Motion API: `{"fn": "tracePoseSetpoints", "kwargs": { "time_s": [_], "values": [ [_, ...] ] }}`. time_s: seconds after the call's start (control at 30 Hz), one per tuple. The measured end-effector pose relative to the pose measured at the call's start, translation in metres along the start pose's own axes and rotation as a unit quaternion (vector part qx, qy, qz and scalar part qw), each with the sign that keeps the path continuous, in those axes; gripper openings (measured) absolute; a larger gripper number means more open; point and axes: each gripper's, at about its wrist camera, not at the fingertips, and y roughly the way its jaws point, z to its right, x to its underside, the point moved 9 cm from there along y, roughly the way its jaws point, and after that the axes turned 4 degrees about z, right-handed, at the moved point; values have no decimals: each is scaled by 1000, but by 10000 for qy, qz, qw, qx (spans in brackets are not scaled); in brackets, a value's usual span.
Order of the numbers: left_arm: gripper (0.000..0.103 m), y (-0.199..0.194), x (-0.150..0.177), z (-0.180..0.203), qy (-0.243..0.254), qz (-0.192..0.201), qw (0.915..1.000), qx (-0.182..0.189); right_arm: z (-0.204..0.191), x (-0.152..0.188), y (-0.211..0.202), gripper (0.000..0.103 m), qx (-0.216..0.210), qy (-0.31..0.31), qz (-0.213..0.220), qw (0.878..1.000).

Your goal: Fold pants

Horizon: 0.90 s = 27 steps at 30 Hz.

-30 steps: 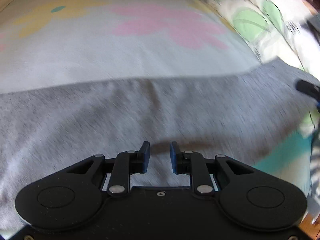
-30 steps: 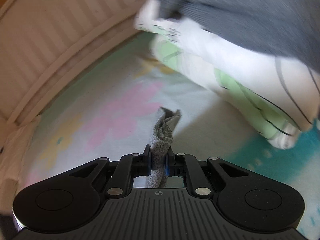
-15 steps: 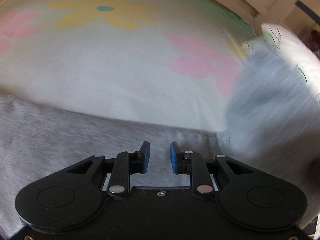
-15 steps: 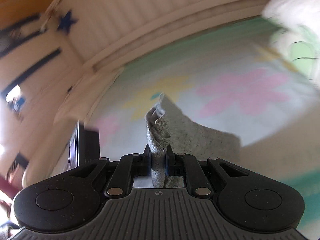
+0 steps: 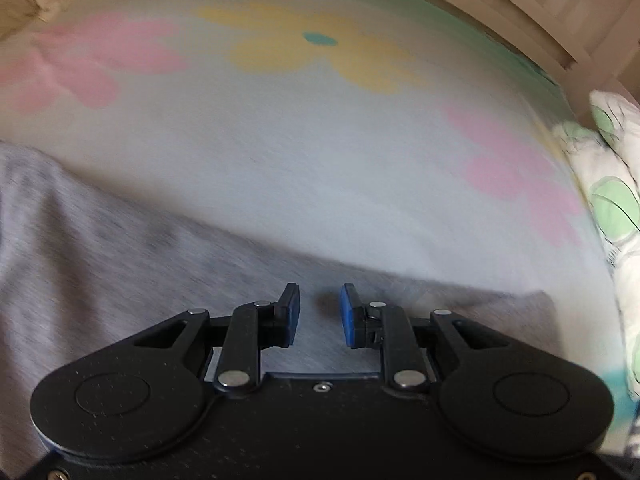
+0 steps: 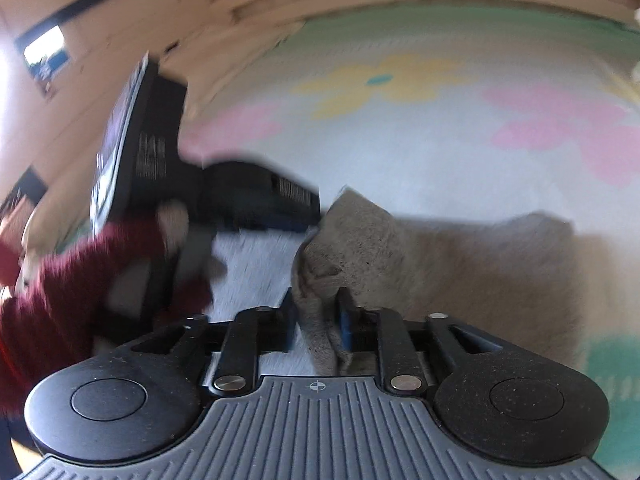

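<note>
The grey pants [image 5: 120,280] lie on a flower-print bed sheet [image 5: 320,152], filling the lower left of the left wrist view. My left gripper [image 5: 319,312] hovers just over them, open, with nothing between its blue pads. In the right wrist view a folded layer of the pants [image 6: 460,264] spreads to the right. A bunched corner of it stands between the fingers of my right gripper [image 6: 318,312]. Those fingers are slightly parted, with a gap showing beside the cloth. The other gripper's black body [image 6: 248,200] is just ahead on the left.
A white pillow with a green print [image 5: 612,200] lies at the right edge of the bed. A pale wooden bed frame [image 5: 520,12] runs along the far side. A person's dark red sleeve [image 6: 60,300] reaches in from the left.
My right gripper swung left and down, carrying the pants' end over onto the rest of the pants, and its fingers have parted a little. The left gripper stayed open over the cloth.
</note>
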Motion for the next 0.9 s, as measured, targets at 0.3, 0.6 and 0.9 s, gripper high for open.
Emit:
{"fn": "tracePoseSetpoints", "kwargs": {
  "time_s": [0.3,0.6,0.9],
  "values": [
    [34,-43,-3,15,677,303,9972,18,50,-43,-67,29,-113,811,822,9932],
    [39,-45,84,69,1896,-479,9783,689,169,-12,-98,18,665,2556,588,9627],
    [43,-37,94,61,2256,-479,9707,669,169,40,-57,18,1246,1959,-911,9684]
  ]
}}
